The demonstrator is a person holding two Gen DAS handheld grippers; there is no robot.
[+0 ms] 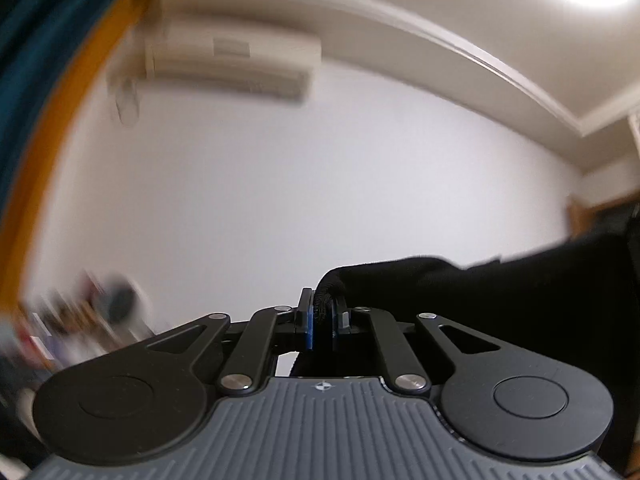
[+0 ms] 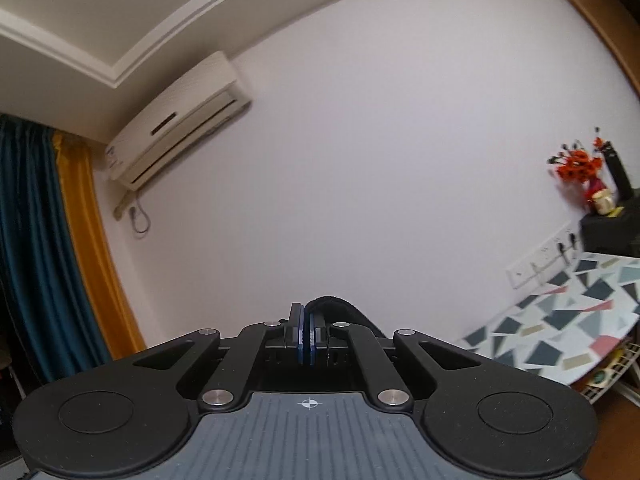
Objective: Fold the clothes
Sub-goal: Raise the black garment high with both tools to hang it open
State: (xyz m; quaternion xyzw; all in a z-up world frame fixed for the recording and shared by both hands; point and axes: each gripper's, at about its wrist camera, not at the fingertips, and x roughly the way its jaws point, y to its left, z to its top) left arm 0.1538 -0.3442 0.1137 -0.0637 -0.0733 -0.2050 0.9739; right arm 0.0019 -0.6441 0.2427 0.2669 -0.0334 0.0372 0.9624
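- The left gripper (image 1: pixel 323 316) pointed up at the wall, its jaws drawn in on a bunched black garment (image 1: pixel 500 300) with only a narrow gap left between the blue pads (image 1: pixel 309 326).
- From that pinch the black cloth spread away to the right and filled the lower right of the left wrist view, hanging clear of any surface that could be seen.
- The right gripper (image 2: pixel 307 328) was clamped almost flat, pad against pad, on a ribbed black edge of fabric (image 2: pixel 340 308) that arched up over the fingertips and dropped off to the right behind the linkage.
- Only the left view showed the wide sweep of cloth; the right view showed just that thin band, so I could not tell how the two ends joined.
- The left view was smeared with blur, the air conditioner (image 1: pixel 232 64) and the teal and orange curtain (image 1: pixel 52 80) only streaks.
- The right view was sharp: the air conditioner (image 2: pixel 180 120) high on the left, the curtain (image 2: pixel 60 248) below it, and far right a terrazzo-patterned table (image 2: pixel 560 320) beside orange flowers (image 2: pixel 576 168) and wall sockets (image 2: pixel 540 264).
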